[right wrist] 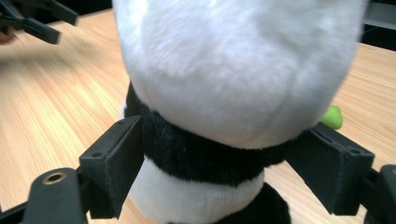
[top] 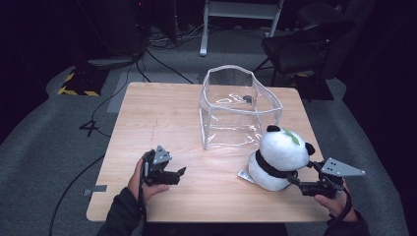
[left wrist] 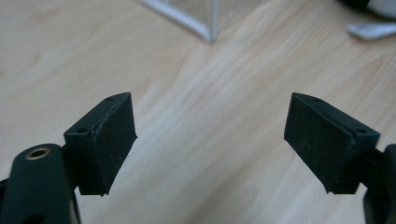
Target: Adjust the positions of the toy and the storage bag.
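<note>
A: Where is the panda (top: 280, 157)?
B: On the table (top: 162, 118), its neck between the right gripper's (top: 294, 180) half-spread pads, seemingly touching. Left gripper (top: 180, 173) gapes empty.
A: Next?
B: Probably squeeze, then lift toward the clear bin (top: 236, 105).

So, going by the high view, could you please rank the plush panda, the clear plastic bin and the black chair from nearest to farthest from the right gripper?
1. Plush panda: directly at the right gripper, its black neck band between the jaws.
2. Clear plastic bin: mid-table, beyond the panda.
3. Black chair: on the floor past the table's far edge.
</note>
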`<state>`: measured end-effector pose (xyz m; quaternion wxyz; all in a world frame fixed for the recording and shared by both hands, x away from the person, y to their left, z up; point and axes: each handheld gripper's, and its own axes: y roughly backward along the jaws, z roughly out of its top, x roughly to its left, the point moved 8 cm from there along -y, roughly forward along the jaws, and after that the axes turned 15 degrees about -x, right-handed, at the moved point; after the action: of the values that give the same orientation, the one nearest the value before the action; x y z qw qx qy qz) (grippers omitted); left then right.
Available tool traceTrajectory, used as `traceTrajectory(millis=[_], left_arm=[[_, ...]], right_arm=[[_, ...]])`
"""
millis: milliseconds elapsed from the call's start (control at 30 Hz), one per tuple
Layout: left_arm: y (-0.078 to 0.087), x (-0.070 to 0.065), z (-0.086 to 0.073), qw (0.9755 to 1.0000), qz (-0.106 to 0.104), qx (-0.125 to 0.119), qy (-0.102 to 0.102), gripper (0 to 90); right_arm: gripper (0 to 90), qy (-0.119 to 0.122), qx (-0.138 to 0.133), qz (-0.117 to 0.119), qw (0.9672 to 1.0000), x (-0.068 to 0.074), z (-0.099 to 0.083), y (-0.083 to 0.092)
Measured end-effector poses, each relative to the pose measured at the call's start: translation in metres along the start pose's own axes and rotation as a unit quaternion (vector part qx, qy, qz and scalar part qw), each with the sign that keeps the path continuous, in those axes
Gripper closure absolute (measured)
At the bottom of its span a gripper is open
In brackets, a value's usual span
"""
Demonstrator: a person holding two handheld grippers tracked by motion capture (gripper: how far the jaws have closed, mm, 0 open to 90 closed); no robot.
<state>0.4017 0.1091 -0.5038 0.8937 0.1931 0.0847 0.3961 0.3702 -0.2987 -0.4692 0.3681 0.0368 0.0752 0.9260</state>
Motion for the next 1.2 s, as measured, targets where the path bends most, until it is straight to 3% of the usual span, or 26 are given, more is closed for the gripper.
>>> traceTrajectory(millis=[67,200,233,367,400,533,633,733,833,1067,1200], left_arm=[[-0.015,-0.003,0.022,0.9999,-0.008,-0.011,-0.010,17.5],[-0.025,-0.005,0.041,0.9996,-0.013,-0.019,-0.014,17.1],[-0.029,-0.004,0.054,0.9994,-0.012,-0.029,-0.015,17.2],[-0.036,-0.001,0.076,0.9988,-0.009,-0.044,-0.022,17.2],[-0.036,-0.001,0.076,0.9988,-0.009,-0.044,-0.022,17.3],[-0.047,0.005,0.101,0.9980,0.001,-0.061,-0.012,16.9],[-0.052,0.008,0.111,0.9973,0.005,-0.074,0.001,17.0],[-0.056,0.008,0.120,0.9965,0.013,-0.082,-0.007,17.0],[-0.059,0.005,0.129,0.9953,0.007,-0.095,-0.013,17.9],[-0.068,-0.003,0.144,0.9945,0.002,-0.101,-0.028,17.7],[-0.074,-0.004,0.150,0.9941,0.005,-0.105,-0.025,18.8]], right_arm=[[18.6,-0.001,-0.005,0.002,1.0000,0.002,0.001,-0.004],[18.1,0.000,-0.003,0.003,1.0000,0.003,0.001,-0.006],[18.2,0.003,-0.002,0.001,1.0000,0.002,0.001,-0.006],[18.0,-0.003,-0.002,0.001,1.0000,0.000,0.002,-0.006],[17.8,-0.004,-0.003,0.001,1.0000,0.000,0.002,-0.006],[16.7,-0.004,-0.003,0.000,1.0000,0.001,0.003,-0.008],[16.5,0.001,0.001,-0.002,1.0000,0.001,0.002,-0.010],[16.3,0.010,0.008,-0.001,0.9999,0.002,0.000,-0.011],[16.2,0.012,0.011,-0.001,0.9999,0.002,-0.002,-0.012],[16.2,0.010,0.015,0.000,0.9998,0.001,-0.004,-0.013],[15.9,0.011,0.021,0.002,0.9997,0.001,-0.007,-0.014]])
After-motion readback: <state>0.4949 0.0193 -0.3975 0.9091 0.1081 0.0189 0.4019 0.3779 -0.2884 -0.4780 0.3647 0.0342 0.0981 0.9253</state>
